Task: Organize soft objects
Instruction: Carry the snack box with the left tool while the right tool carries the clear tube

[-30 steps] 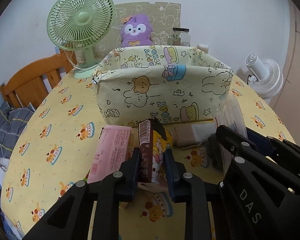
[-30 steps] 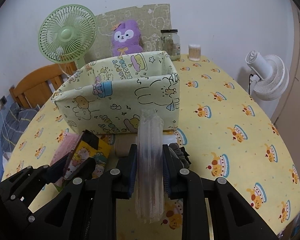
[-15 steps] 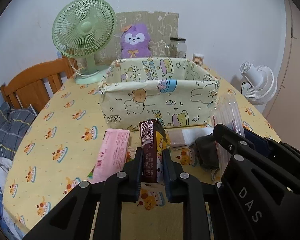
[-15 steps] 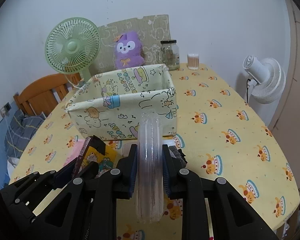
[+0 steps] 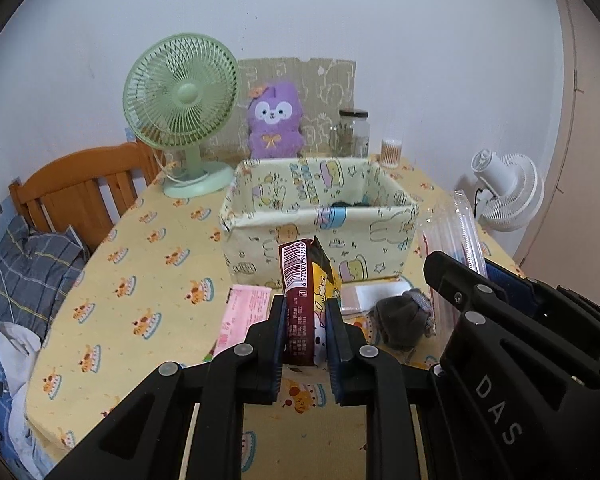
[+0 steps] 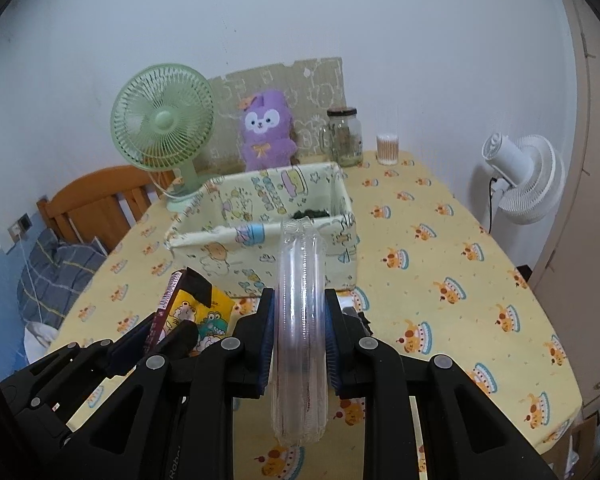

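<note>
Left wrist view: your left gripper (image 5: pixel 306 326) is pinching the snack pack (image 5: pixel 305 304) upright between its pads. Its jaws tightened a little further within the last second, and the pack stayed between them. The pack has come up off the table (image 5: pixel 148 276); a second ago it sat low among the items there. The bin (image 5: pixel 320 232) stands directly ahead of the fingers, and its open top is now visible where earlier you saw mainly the front wall. Something dark lies inside at the far right. Below and left of the fingers lies the pink packet (image 5: pixel 244 312); below and right lie a clear pouch (image 5: pixel 374 294) and a grey cloth (image 5: pixel 404 318).

Right wrist view: your right gripper (image 6: pixel 300 334) is clamped on the clear bag (image 6: pixel 302 320), which stands on edge between the pads and reaches up past the fingertips. This bag too has been lifted, and the bin (image 6: pixel 260 248) lies ahead and slightly left.

Judgement: both items are clear of the table and level with the bin rim. The lift is done; carry forward over the opening before you release.
</note>
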Motion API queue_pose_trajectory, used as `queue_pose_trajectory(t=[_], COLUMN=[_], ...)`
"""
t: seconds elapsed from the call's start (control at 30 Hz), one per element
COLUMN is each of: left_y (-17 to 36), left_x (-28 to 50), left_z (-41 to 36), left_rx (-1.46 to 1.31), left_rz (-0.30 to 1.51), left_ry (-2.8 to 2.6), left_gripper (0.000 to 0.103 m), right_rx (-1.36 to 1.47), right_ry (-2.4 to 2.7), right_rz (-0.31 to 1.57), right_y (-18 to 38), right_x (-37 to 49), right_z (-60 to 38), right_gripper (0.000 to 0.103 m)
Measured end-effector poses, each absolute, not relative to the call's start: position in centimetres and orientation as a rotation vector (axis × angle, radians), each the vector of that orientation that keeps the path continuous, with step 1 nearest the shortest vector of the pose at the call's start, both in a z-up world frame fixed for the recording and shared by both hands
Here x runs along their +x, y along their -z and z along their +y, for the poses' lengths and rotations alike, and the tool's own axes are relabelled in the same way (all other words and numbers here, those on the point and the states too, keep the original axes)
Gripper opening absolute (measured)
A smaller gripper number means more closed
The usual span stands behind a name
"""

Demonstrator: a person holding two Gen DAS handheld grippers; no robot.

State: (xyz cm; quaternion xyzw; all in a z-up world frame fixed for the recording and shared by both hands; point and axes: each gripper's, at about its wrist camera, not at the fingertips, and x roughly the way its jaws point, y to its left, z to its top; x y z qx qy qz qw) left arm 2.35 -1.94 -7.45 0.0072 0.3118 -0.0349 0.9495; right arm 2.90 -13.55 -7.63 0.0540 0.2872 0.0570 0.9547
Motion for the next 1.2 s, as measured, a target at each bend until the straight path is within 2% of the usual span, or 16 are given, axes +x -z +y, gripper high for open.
queue_pose_trajectory(t=[0.73,1.2], left_y=[2.0,0.8], left_x=[0.1,0.9], left_z=[-1.6,-1.5], left_rx=[0.02,0.028], left_rz=[0.532,0.501], left_ry=[0.075,0.07], left_gripper=[0.016,0.016], right_rx=[0.111,0.115], right_ry=[-0.139,-0.142], right_rz=[0.479,0.458], right_y=[2.3,0.9], right_x=[0.1,0.7], right_z=[-13.1,-13.1], right_gripper=[0.026,0.026])
